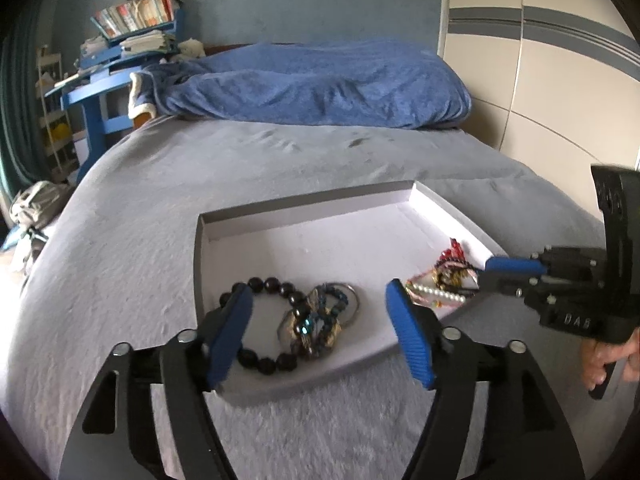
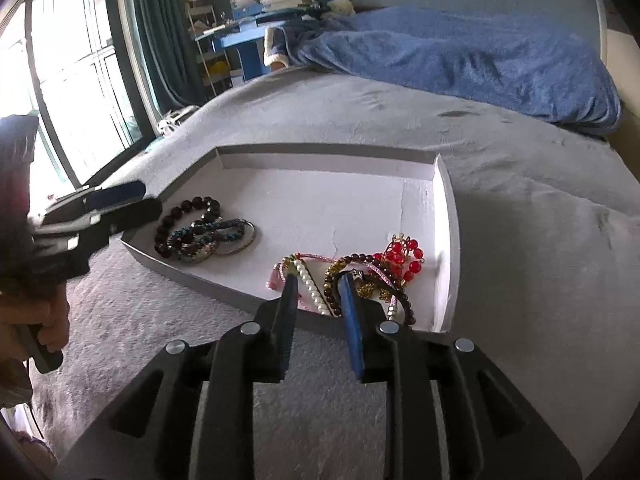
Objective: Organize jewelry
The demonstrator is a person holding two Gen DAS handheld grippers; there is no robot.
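Observation:
A shallow white tray [image 1: 312, 216] [image 2: 320, 160] lies on the grey bed. In its near left part lie a black bead bracelet [image 1: 264, 284] [image 2: 188, 208] and a tangle of blue-green bracelets with a metal ring [image 1: 320, 316] [image 2: 216, 236]. In its right part lie a pearl strand [image 1: 436, 293] [image 2: 310, 286], a pink cord, brown beads and red beads [image 1: 452, 252] [image 2: 402, 254]. My left gripper [image 1: 320, 320] is open over the black bracelet pile. My right gripper [image 2: 320, 284] [image 1: 482, 276] stands narrowly open, its fingers either side of the pearl strand.
The grey bedspread [image 1: 200, 184] surrounds the tray. A blue blanket [image 1: 320, 84] lies at the head of the bed. A blue desk with books [image 1: 120, 52] stands at the back left. A window with green curtains [image 2: 80, 64] is at the left.

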